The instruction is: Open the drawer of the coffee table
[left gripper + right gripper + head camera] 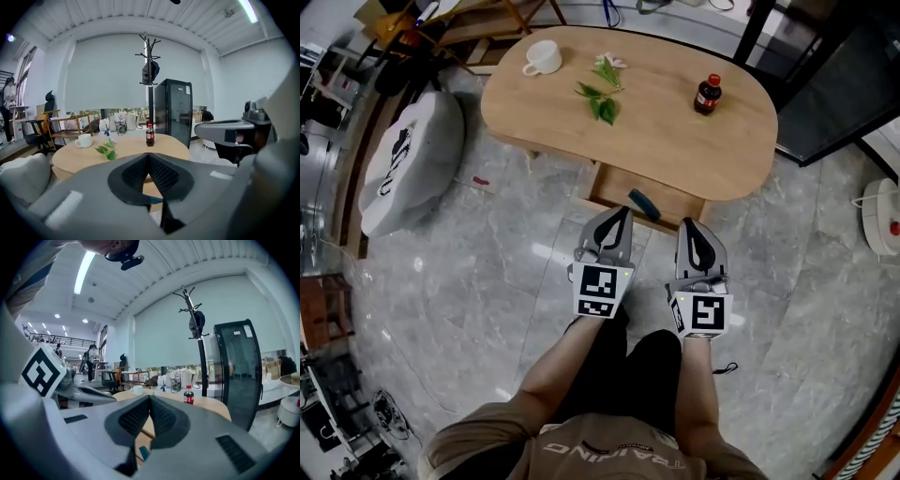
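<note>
1. The drawer (614,187) is standing pulled out from under the counter's (675,141) near edge, with a dark teal object (643,204) lying inside it.
2. The left tool (149,155) and right tool (150,397) are both sitting closed, gripping nothing. They are hanging side by side in front of the drawer.
3. Judging from this, the opening is looking done, and nothing is appearing to remain except perhaps pulling the drawer wider.

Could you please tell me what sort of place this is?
Probably an office lounge or break area: a low wooden coffee table, a coat stand and a tall black glass-door fridge.
</note>
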A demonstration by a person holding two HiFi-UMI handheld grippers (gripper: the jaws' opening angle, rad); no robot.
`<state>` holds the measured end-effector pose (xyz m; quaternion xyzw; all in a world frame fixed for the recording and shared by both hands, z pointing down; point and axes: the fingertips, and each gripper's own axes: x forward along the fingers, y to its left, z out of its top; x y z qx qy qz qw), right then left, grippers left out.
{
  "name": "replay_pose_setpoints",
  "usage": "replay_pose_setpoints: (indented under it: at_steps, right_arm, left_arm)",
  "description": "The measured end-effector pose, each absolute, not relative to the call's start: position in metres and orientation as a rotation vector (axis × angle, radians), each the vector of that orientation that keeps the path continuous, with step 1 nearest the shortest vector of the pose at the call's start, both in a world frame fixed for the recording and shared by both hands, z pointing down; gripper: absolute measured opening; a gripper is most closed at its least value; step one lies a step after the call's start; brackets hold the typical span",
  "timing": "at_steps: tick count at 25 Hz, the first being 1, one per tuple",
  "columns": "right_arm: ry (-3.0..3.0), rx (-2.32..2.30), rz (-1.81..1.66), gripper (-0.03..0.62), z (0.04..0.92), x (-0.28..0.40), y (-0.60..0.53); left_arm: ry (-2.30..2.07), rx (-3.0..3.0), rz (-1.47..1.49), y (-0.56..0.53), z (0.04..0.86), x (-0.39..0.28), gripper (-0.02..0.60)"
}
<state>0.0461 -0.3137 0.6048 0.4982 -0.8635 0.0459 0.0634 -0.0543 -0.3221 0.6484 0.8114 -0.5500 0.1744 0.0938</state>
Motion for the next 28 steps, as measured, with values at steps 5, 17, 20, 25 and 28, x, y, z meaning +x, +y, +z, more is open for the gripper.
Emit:
replay_pose_setpoints:
  at_steps: [5, 17, 20, 25, 28]
  right_arm:
    - [-2.588, 1.444, 0.119, 0.005, 0.514, 0.043, -0.307]
    - [-2.617, 1.320, 0.084, 0.005, 0.319, 0.030, -0.246]
    - [-2.616, 1.322, 0.034, 0.005, 0.293, 0.037, -0.243]
    - [-2.613, 1.370, 0.066, 0.005, 0.260, 0.031, -0.229]
    - [-2.596, 1.401, -0.004, 0.005, 0.227, 0.035, -0.231]
  left_arm:
    - [-1.648, 2.422, 0.491, -0.306, 0.539, -0.059, 0.006]
    - [-1.672, 2.427, 0.406, -0.243, 0.355, -0.095, 0.006]
    - [-1.692, 2.470, 0.363, -0.245, 0.317, -0.092, 0.006]
    - [-1.661, 2.542, 0.380, -0.238, 0.277, -0.100, 0.006]
    - [-1.626, 2.605, 0.326, -0.245, 0.250, -0.093, 0.006]
